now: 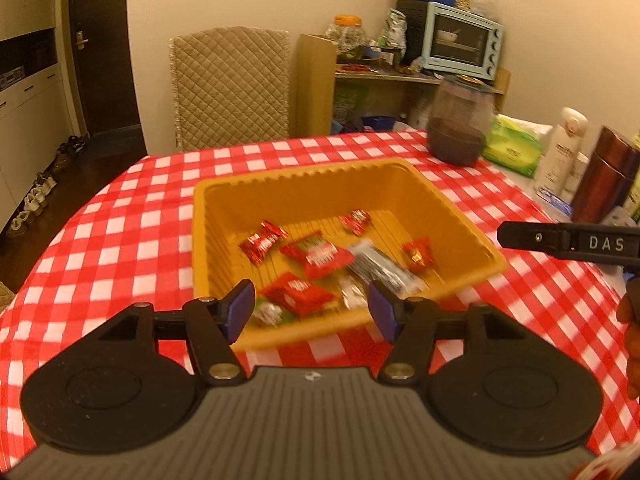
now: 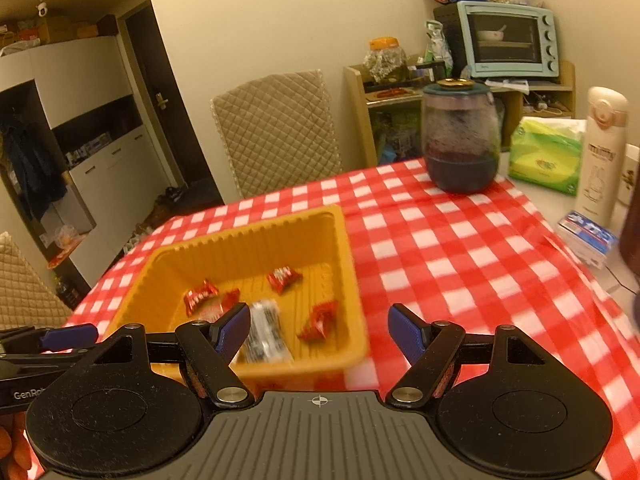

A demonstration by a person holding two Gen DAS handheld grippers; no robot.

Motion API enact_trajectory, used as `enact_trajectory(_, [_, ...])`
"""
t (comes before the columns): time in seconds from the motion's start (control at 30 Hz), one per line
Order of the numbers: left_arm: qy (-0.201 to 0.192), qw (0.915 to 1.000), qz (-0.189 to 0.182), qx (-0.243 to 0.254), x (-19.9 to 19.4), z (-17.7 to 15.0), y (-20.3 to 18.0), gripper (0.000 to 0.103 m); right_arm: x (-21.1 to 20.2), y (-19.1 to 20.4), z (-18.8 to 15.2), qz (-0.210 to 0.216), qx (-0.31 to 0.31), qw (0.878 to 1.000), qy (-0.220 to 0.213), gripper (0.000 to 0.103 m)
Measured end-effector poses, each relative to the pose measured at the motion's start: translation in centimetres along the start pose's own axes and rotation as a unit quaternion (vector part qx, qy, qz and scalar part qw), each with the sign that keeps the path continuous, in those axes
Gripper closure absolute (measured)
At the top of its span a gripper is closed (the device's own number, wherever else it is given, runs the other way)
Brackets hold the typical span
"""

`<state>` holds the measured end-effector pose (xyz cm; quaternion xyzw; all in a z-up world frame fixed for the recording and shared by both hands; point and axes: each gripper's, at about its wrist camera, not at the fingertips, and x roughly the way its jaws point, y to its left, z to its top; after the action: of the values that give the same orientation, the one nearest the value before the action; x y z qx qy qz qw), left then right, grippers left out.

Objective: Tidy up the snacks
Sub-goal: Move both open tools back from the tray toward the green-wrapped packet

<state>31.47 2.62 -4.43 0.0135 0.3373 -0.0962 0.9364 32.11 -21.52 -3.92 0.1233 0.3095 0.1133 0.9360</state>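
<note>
Table: a round top under a red-and-white checked cloth (image 1: 120, 240) filled the near half of both views.
Tray: an orange plastic tray (image 1: 224, 200) with ribbed walls sat on the cloth near the middle of the table, its near wall just beyond the left gripper's fingertips.
Snacks: several red-wrapped candies (image 1: 262, 242) lay scattered on the tray floor, with a black-and-white packet (image 1: 380, 268) toward the right and two silvery wrapped sweets (image 1: 268, 314) against the near wall; all were blurred.
Left gripper: the left gripper (image 1: 311, 310) hung over the tray's near edge, its blue pads about half apart with nothing clamped between them.
Right gripper: the right gripper (image 2: 319, 330) hovered at the tray's near right corner, jaws spread wide and empty; in the left wrist view only one black finger showed, at the right edge.
Person: part of a hand (image 1: 630, 340) appeared at the right edge of the left wrist view.
Far right of table: a dark lidded jar (image 2: 460, 140) stood on the cloth, with a green tissue pack (image 2: 546, 154) and a white bottle (image 2: 602, 156) further right, off the cloth.
Beyond the table: a quilted beige chair (image 1: 230, 84) faced the far edge; a pale blue toaster oven (image 2: 508, 38) sat on a wooden shelf against the wall.
</note>
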Motion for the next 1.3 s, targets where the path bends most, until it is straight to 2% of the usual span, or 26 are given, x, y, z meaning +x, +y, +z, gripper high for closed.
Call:
enact_trajectory(0.43, [0.027, 0.9989, -0.037, 0.008, -4.3, -5.2, -4.0, 0.043, -5.5, -2.2, -4.2, -0.016, 0.011, 0.999, 0.031, 0.027])
enact_trajectory(0.67, [0.04, 0.9954, -0.071, 0.05, -5.2, -7.3, -6.9, 0.043, -6.7, -3.3, -6.7, -0.023, 0.012, 0.998, 0.062, 0.027])
enact_trajectory(0.93, [0.076, 0.9801, -0.107, 0.149, -4.1, -9.5, -9.4, 0.046, -7.1, -5.0, -7.5, -0.035, 0.024, 0.996, 0.072, 0.027])
enact_trajectory(1.07, [0.087, 0.9694, -0.125, 0.193, -3.4, -10.2, -10.5, 0.058, -7.1, -5.0, -7.5, -0.032, 0.026, 0.996, 0.073, 0.027])
enact_trajectory(1.17, [0.091, 0.9615, -0.135, 0.222, -3.0, -10.7, -11.1, 0.062, -6.9, -4.9, -7.5, -0.031, 0.025, 0.996, 0.074, 0.027])
enact_trajectory(1.23, [0.095, 0.958, -0.139, 0.232, -2.6, -11.0, -11.4, 0.063, -6.8, -5.0, -7.5, -0.032, 0.026, 0.996, 0.075, 0.027])
enact_trajectory(1.3, [0.103, 0.9566, -0.138, 0.235, -2.1, -11.2, -11.5, 0.07, -6.6, -5.0, -7.6, -0.034, 0.026, 0.996, 0.078, 0.027])
